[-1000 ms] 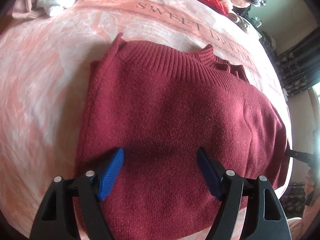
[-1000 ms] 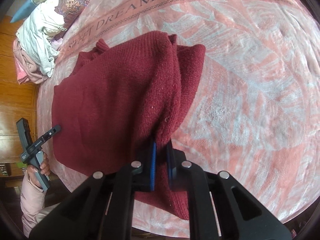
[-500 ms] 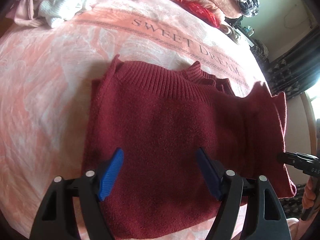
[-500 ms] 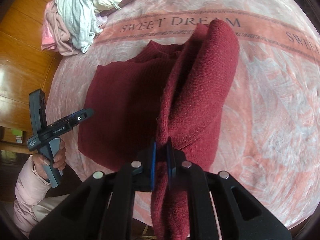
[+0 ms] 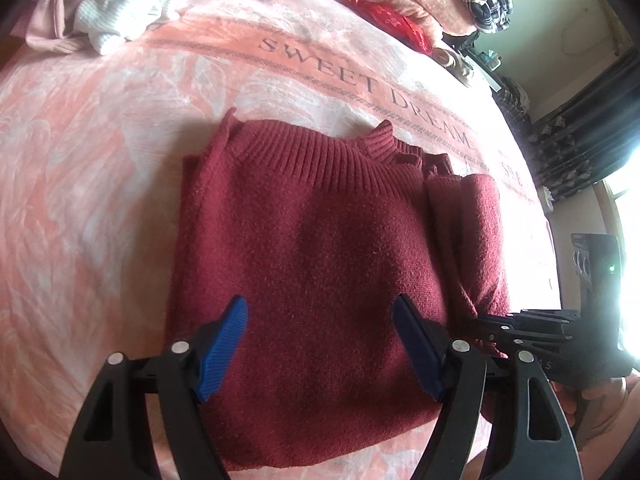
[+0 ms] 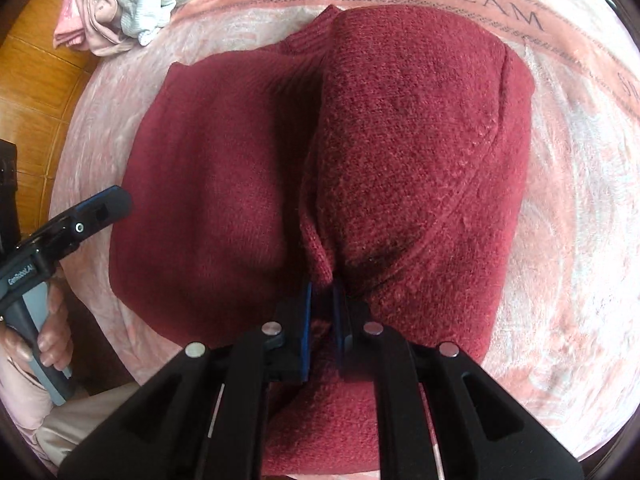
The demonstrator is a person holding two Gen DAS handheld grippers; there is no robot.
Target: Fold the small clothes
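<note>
Partly folded, maroon sweater (image 5: 320, 248) shows ribbed collar.

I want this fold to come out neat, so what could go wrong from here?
The right gripper pinches only a small bit of the maroon sweater; the knit could slip out mid-fold. The lifted flap is bunched, so it may land creased. The left gripper hovers open, holding nothing down, so the body could drag across the pink blanket.

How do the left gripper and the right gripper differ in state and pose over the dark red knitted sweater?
The left gripper is open and holds nothing; the right gripper is shut on a fold of the dark red knitted sweater. The left sits above the flat body; the right is at the raised side flap. Both have blue pads on black frames.
</note>
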